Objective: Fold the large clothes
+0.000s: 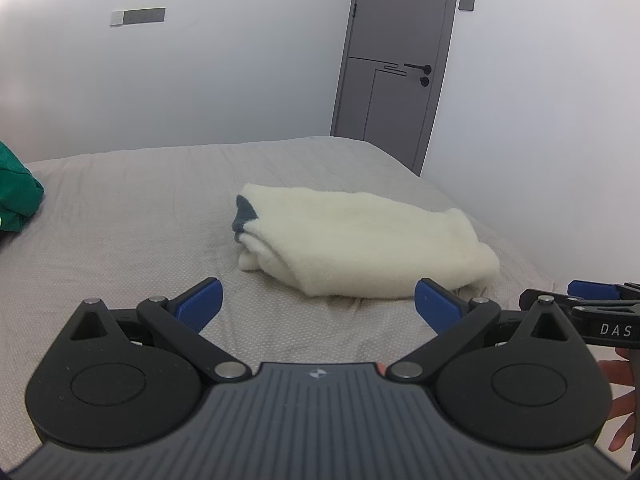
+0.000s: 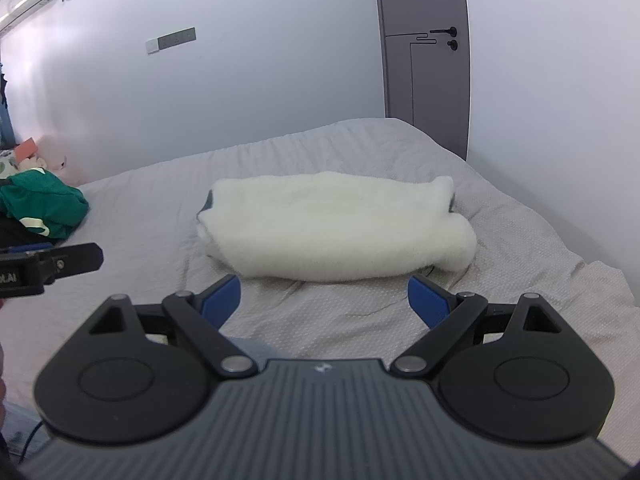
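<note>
A cream fleece garment (image 1: 360,240) with a dark grey patch at its left end lies folded into a thick bundle on the grey bed (image 1: 120,232). It also shows in the right wrist view (image 2: 336,228). My left gripper (image 1: 318,300) is open and empty, hovering just short of the bundle's near edge. My right gripper (image 2: 324,296) is open and empty, also just short of the bundle. The right gripper's tip shows at the right edge of the left wrist view (image 1: 580,300). The left gripper's side shows at the left of the right wrist view (image 2: 48,264).
A crumpled green garment (image 2: 40,204) lies on the bed's far left, and also shows in the left wrist view (image 1: 16,196). A grey door (image 1: 400,60) stands in the white wall behind the bed. The bed's right edge (image 2: 580,248) runs close to the wall.
</note>
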`<control>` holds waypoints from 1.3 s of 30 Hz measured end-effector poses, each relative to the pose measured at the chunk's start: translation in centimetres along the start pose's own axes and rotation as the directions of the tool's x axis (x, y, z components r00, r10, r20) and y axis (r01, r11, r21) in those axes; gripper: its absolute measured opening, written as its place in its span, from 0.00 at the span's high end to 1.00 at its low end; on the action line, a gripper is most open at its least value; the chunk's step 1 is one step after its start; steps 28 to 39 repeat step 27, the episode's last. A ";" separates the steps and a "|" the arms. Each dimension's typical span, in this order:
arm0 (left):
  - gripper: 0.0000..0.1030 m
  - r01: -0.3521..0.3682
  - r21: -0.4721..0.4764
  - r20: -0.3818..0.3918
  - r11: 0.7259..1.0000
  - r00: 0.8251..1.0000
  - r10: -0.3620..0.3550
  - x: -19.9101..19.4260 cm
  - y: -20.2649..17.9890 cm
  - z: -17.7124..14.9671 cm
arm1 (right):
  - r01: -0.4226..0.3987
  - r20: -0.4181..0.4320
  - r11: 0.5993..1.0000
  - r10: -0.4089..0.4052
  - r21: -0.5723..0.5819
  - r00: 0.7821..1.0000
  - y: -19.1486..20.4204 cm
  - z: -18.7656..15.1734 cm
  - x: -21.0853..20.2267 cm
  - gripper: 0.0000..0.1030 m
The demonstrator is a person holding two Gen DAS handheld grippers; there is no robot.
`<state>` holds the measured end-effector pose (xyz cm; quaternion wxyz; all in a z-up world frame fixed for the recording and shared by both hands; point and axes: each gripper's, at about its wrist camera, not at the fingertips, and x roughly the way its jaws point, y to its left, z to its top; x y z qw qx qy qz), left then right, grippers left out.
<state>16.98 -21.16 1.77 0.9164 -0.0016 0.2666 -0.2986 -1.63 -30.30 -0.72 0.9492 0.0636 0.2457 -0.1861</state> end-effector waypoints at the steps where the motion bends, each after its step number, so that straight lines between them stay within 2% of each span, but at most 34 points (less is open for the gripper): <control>1: 0.00 0.001 0.000 0.000 1.000 1.000 -0.001 0.0 -0.1 0.0 | 0.000 0.000 1.000 0.000 0.000 1.000 0.0 0.0 0.0 0.11; 39: 0.00 0.008 0.008 0.011 1.000 1.000 -0.008 -0.5 0.0 -0.3 | -0.001 0.000 1.000 0.001 -0.001 1.000 -0.1 0.2 -0.1 0.11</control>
